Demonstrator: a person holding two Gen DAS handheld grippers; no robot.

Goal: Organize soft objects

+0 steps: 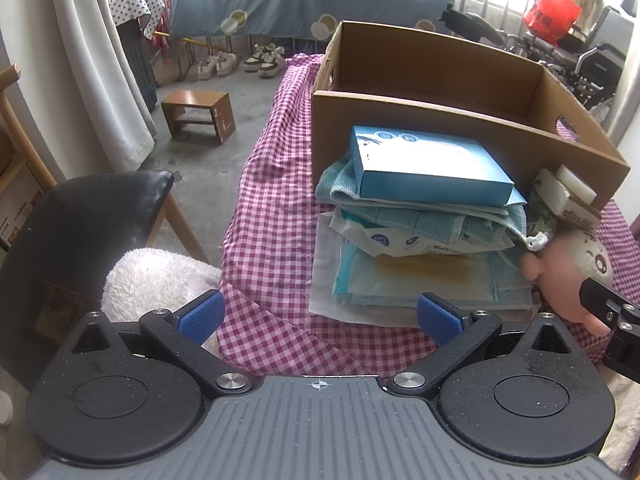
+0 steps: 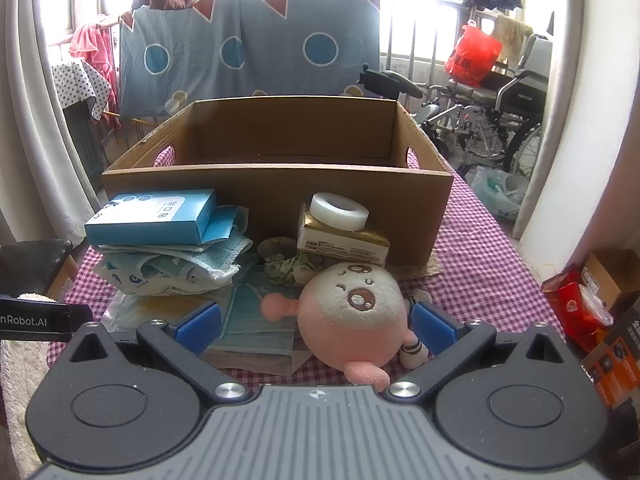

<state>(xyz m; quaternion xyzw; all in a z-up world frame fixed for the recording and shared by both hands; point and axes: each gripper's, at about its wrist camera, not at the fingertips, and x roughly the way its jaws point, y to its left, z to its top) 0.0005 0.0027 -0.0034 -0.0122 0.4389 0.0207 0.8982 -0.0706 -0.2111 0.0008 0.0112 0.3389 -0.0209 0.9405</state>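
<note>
As seen from the left wrist, the left tool (image 1: 320,316) hangs spread and empty just in front of the stack of mask packets (image 1: 416,276) that lies against the near wall of the cardboard box (image 1: 440,80), a blue carton (image 1: 428,168) topping it.

From the right wrist, the right tool (image 2: 316,330) stands spread around the plush toy (image 2: 352,312), which lies on the checked tabletop (image 2: 480,248) in front of the box. To grip well, centre both pads on the round body, not a limb, then close gently.
</note>
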